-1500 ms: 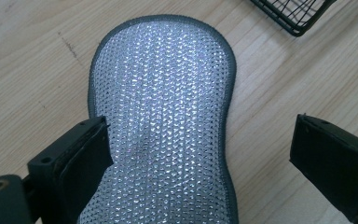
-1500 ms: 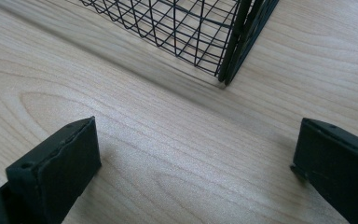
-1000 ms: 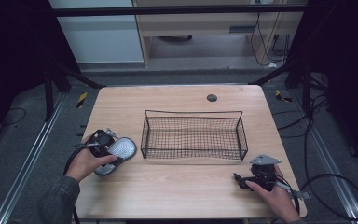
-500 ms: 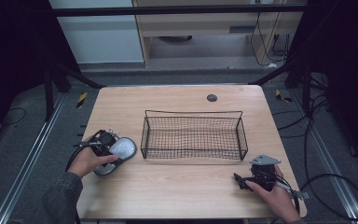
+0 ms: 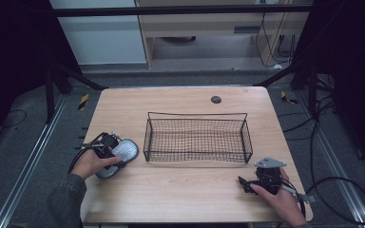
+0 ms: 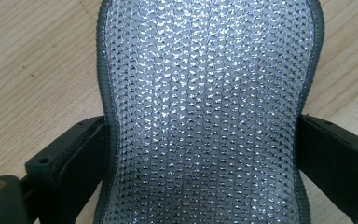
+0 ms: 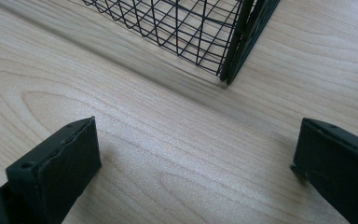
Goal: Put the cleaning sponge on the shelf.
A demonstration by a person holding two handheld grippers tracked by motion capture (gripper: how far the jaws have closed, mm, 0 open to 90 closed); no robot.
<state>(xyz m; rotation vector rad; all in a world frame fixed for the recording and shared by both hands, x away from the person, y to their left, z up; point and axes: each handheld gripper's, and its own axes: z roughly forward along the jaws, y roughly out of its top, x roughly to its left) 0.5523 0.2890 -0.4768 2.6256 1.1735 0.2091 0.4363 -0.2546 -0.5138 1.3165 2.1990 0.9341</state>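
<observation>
A pale wooden surface (image 5: pixel 180 190) is seen from above, with a person's two forearms coming in from the bottom edge. At the centre of the surface stands a black wire basket (image 5: pixel 197 137), rectangular, with nothing seen inside it. At about 9 o'clock from the basket, just beside its short end, lies a silver mesh pad (image 5: pixel 123 151) with a dark stitched rim, shaped a little like a shoe insole and lying flat on the wood. The left hand (image 5: pixel 91 162) holds the left gripper (image 5: pixel 108 148) over the near end of this pad. In the left gripper view the pad (image 6: pixel 205 112) runs away from the camera between the two black jaws, which stand at either side of its narrow waist; the jaws have just been opening, the one on the left of that view sits right at the rim and the one on the right is at or just off the rim, so the pads no longer clearly press on it. At about 5 o'clock from the basket, near the front right corner of the surface, the right hand (image 5: pixel 278 197) rests with the right gripper (image 5: pixel 244 183) low over the wood, pointing toward 9 o'clock. In the right gripper view its jaws stand wide apart with only bare wood between them, and a corner of the basket (image 7: pixel 200 32) shows beyond them toward 12 o'clock. A small dark round disc (image 5: pixel 216 99) is set in the surface at 12 o'clock from the basket, near the far edge.
</observation>
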